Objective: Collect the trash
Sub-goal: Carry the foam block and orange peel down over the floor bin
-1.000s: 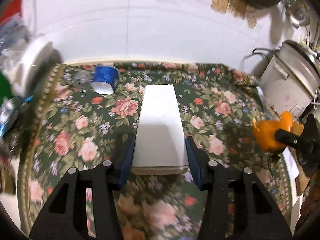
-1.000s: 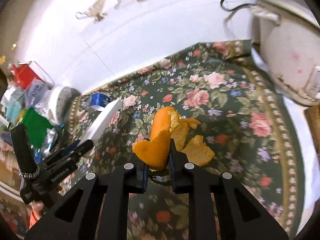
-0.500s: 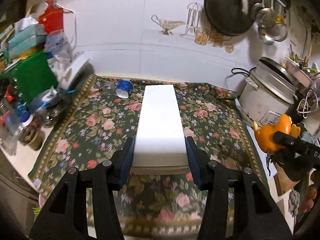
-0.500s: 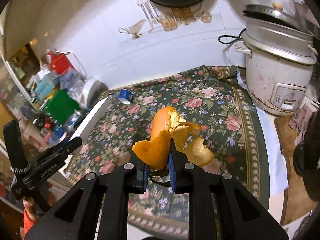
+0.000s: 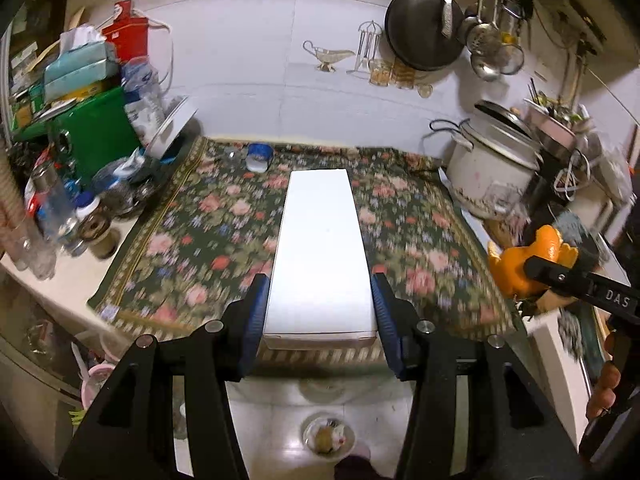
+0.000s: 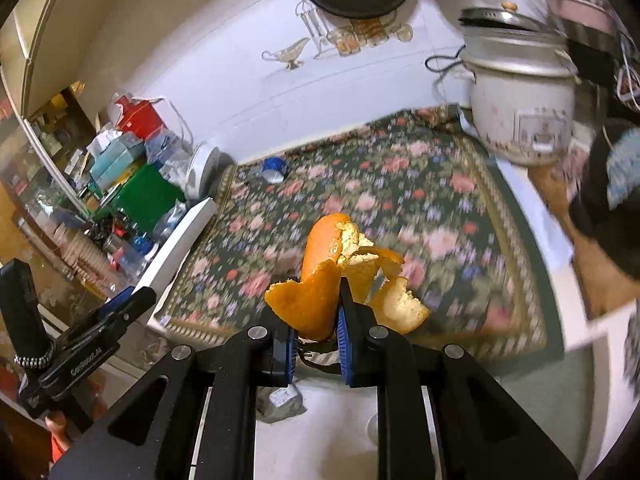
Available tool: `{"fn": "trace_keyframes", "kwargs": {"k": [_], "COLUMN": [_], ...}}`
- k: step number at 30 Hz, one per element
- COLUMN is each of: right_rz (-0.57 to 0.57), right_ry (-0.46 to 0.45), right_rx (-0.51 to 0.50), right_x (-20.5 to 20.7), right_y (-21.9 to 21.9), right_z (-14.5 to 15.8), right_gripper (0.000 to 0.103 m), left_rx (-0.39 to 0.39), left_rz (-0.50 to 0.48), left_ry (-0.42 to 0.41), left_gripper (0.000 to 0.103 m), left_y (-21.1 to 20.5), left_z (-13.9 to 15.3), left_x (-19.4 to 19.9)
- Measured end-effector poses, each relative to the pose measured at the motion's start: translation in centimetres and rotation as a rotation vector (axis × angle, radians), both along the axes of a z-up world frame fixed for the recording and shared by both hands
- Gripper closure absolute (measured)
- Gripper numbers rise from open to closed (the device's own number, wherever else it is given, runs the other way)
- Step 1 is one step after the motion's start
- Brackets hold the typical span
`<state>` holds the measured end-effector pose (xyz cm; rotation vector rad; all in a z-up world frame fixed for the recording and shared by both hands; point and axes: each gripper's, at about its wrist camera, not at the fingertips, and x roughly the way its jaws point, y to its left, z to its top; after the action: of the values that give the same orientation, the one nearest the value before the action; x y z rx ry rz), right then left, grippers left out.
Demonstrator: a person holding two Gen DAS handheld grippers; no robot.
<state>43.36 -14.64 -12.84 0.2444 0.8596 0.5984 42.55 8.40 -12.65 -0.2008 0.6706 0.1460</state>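
A long white cardboard box (image 5: 320, 256) was clamped in the left gripper (image 5: 320, 312), torn orange peel (image 6: 320, 288) in the right gripper (image 6: 316, 332); both grips were best kept firm until a bin was reached.

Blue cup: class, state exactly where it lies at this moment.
In the left wrist view the blue cup lies tipped on its side at the far edge of the floral cloth, near the white wall, beyond the white box.
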Motion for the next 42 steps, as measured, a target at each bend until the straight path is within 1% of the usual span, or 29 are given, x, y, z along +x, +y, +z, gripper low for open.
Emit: {"fn": "trace_keyframes", "kwargs": {"k": [6,10,14,17,21,25,27,29,33,36,37,39,41,42], "right_rz": [0.002,0.007,0.006,0.005,0.010,0.003,-0.007,-0.015,-0.026,-0.023,-0.018,0.004,0.026,0.050], "right_ry": [0.052,0.086,0.123,0.147,0.186,0.243,0.260,0.297,0.368,0.397,0.404,0.420,0.434,0.444], "right_rx": [-0.021,-0.042,-0.056,-0.082,-0.126,-0.163,-0.172,-0.179,-0.187,-0.208,-0.223,-0.249,-0.245,-0.244], "right_x": [-6.8,-10.6,-13.2,-14.5,-15.1,-14.5,-14.2,-13.6,-12.2,-11.2,-10.6,-9.5,-8.7,-8.2], "right_y": [3.0,3.8,4.2,4.2,3.8,2.9,2.2,1.7,0.2,-0.3,-0.3,0.1,0.6,1.1], "right_z": [-1.9,-2.9,-4.0,-5.0,-6.8,-10.1,-12.5,-15.2,-22.9,-27.9,-29.9,-33.9,-37.0,-39.0], "right_gripper": [0.088,0.088,0.088,0.088,0.088,0.088,0.088,0.088,0.088,0.087,0.087,0.087,0.087,0.087], "left_rx": [-0.013,-0.027,-0.035,-0.051,-0.087,-0.102,-0.097,-0.094,-0.096,-0.141,-0.147,-0.149,-0.158,-0.165], "left_rz": [-0.027,-0.055,-0.090,-0.108,-0.123,-0.117,-0.109,-0.093,-0.053,-0.031,-0.026,-0.016,-0.008,-0.004], "left_ry": [0.052,0.111,0.153,0.185,0.213,0.244,0.257,0.270,0.302,0.324,0.330,0.356,0.382,0.397], "left_gripper": [0.053,0.053,0.053,0.053,0.053,0.053,0.053,0.053,0.053,0.053,0.053,0.053,0.053,0.053], "left_y": [1.6,1.8,1.2,0.5,-0.3,-0.9,-1.3,-1.6,-2.3,-2.7,-2.8,-3.1,-3.1,-3.1], "left_z": [-2.3,-4.0,-5.5,-6.9,-9.2,-12.0,-13.9,-16.5,-22.3,-28.0,-29.3,-33.4,-37.0,-38.6], "left_x": [-7.2,-10.1,-12.2,-13.2,-13.7,-13.4,-12.9,-12.2,-11.0,-10.5,-10.3,-10.0,-9.7,-9.6]}}
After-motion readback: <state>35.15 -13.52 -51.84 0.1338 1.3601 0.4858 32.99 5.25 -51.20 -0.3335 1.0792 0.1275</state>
